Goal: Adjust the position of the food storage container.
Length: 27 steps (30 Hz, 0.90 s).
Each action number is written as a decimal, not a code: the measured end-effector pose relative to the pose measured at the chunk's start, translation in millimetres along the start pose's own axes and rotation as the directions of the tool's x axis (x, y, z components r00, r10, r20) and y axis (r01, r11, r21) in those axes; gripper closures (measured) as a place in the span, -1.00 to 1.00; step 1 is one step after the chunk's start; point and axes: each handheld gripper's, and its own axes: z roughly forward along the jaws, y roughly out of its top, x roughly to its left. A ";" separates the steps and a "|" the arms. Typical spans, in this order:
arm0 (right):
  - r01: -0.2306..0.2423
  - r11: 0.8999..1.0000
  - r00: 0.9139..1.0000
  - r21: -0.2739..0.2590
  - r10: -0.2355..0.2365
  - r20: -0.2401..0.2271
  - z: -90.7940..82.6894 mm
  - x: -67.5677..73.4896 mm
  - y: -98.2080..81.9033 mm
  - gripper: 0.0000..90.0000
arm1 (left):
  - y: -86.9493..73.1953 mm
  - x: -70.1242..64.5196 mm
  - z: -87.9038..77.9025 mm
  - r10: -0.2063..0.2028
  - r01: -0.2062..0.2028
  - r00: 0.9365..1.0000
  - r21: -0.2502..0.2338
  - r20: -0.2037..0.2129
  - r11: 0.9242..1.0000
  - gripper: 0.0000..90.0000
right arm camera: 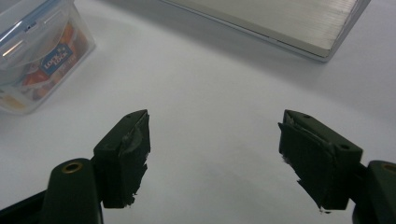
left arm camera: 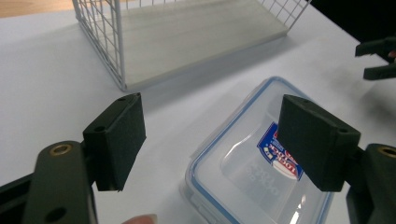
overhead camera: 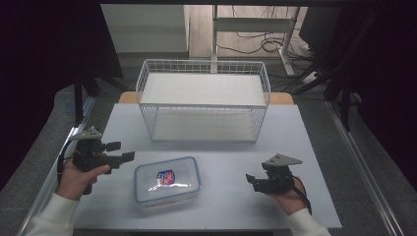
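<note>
White table (overhead camera: 226, 162) with wire basket (overhead camera: 203, 101), lidded plastic box (overhead camera: 167, 180)

- We saw the container (right arm camera: 35, 51) cut off by the right gripper view's left edge.
- One jaw covered part of its label (left arm camera: 280, 156) in the left gripper view.

The clear plastic container (overhead camera: 167, 180) carries a red, white and blue label (overhead camera: 166, 177) on its lid. In the right gripper view the label (right arm camera: 55, 61) reads "LOCK & LOCK" in white letters on a blue band, seen through the container's side (right arm camera: 32, 56). In the left gripper view the same label (left arm camera: 280, 156) appears upside down and partly hidden by one of the tongs, so its words are only partly legible. No other text can be read.
</note>
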 end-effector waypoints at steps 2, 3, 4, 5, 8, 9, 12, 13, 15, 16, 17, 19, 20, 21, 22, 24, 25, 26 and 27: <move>0.007 1.000 1.000 0.002 -0.007 0.001 0.0 0.0 -0.4 -0.44 | 2.8 1.1 -0.3 -0.003 0.003 1.000 -0.002 -0.005 1.000 -0.46; 0.008 1.000 1.000 0.003 -0.008 0.002 0.0 0.0 -0.4 -0.44 | 2.8 1.1 -0.3 -0.003 0.003 1.000 -0.002 -0.005 1.000 -0.45; 0.005 1.000 1.000 0.004 -0.006 0.002 0.0 0.0 -0.2 -0.44 | 4.2 1.0 3.5 0.000 0.000 1.000 0.006 -0.007 1.000 -0.44; 0.005 1.000 1.000 0.004 -0.005 0.002 0.0 -0.1 -0.1 -0.44 | 4.5 0.4 6.9 0.003 -0.003 1.000 0.014 -0.007 1.000 -0.43; 0.006 1.000 1.000 0.006 -0.006 0.002 0.9 0.2 0.0 -0.43 | 5.6 -2.7 20.1 0.026 -0.026 1.000 0.047 -0.009 0.999 -0.39; 0.008 1.000 1.000 0.009 -0.008 0.002 1.3 0.4 -0.1 -0.43 | 6.1 -3.9 25.2 0.034 -0.033 0.999 0.059 -0.006 0.998 -0.37; 0.015 1.000 1.000 0.016 -0.015 0.004 2.5 1.4 -0.5 -0.43 | 8.6 -7.6 41.6 0.062 -0.060 0.998 0.089 -0.020 0.994 -0.32; 0.016 1.000 1.000 0.019 -0.016 0.004 2.9 1.5 -0.6 -0.43 | 9.7 -9.0 47.3 0.069 -0.067 0.997 0.098 -0.018 0.993 -0.29; 0.014 1.000 1.000 0.024 -0.014 0.003 3.7 1.4 -1.0 -0.43 | 12.6 -11.4 59.2 0.082 -0.081 0.997 0.112 -0.006 0.990 -0.25; 0.015 1.000 1.000 0.027 -0.015 0.002 4.1 1.2 -1.3 -0.43 | 14.4 -12.6 64.9 0.091 -0.091 0.996 0.123 0.002 0.988 -0.21; 0.014 0.999 1.000 0.030 -0.014 0.002 4.4 1.3 -1.5 -0.43 | 16.2 -13.8 70.7 0.099 -0.100 0.995 0.129 0.010 0.987 -0.16; 0.016 0.999 1.000 0.030 -0.016 0.003 4.9 1.3 -1.5 -0.43 | 20.4 -16.6 82.2 0.113 -0.117 0.993 0.152 0.030 0.982 -0.03; 0.015 0.999 1.000 0.029 -0.015 0.002 4.9 1.4 -1.2 -0.43 | 22.8 -18.4 87.6 0.126 -0.131 0.991 0.167 0.041 0.977 0.05; 0.017 1.000 1.000 0.026 -0.017 0.002 5.0 1.3 -1.0 -0.43 | 25.0 -20.4 92.9 0.138 -0.144 0.989 0.175 0.046 0.974 0.10; 0.015 1.000 1.000 0.026 -0.015 0.002 4.9 1.5 -0.9 -0.42 | 27.0 -22.3 98.0 0.151 -0.157 0.987 0.180 0.047 0.971 0.14; 0.014 1.000 1.000 0.026 -0.014 0.003 4.9 1.3 -1.2 -0.42 | 31.2 -25.2 107.5 0.168 -0.175 0.984 0.196 0.052 0.965 0.23; 0.013 1.000 1.000 0.028 -0.013 0.003 5.0 1.1 -1.4 -0.42 | 33.4 -26.3 112.2 0.178 -0.186 0.982 0.204 0.055 0.961 0.28; 0.014 1.000 1.000 0.028 -0.014 0.004 5.1 0.7 -1.7 -0.42 | 35.6 -27.7 118.2 0.185 -0.193 0.981 0.215 0.059 0.957 0.34; 0.015 1.000 1.000 0.027 -0.015 0.004 5.2 0.2 -1.8 -0.42 | 36.9 -28.6 121.6 0.190 -0.198 0.980 0.222 0.059 0.955 0.42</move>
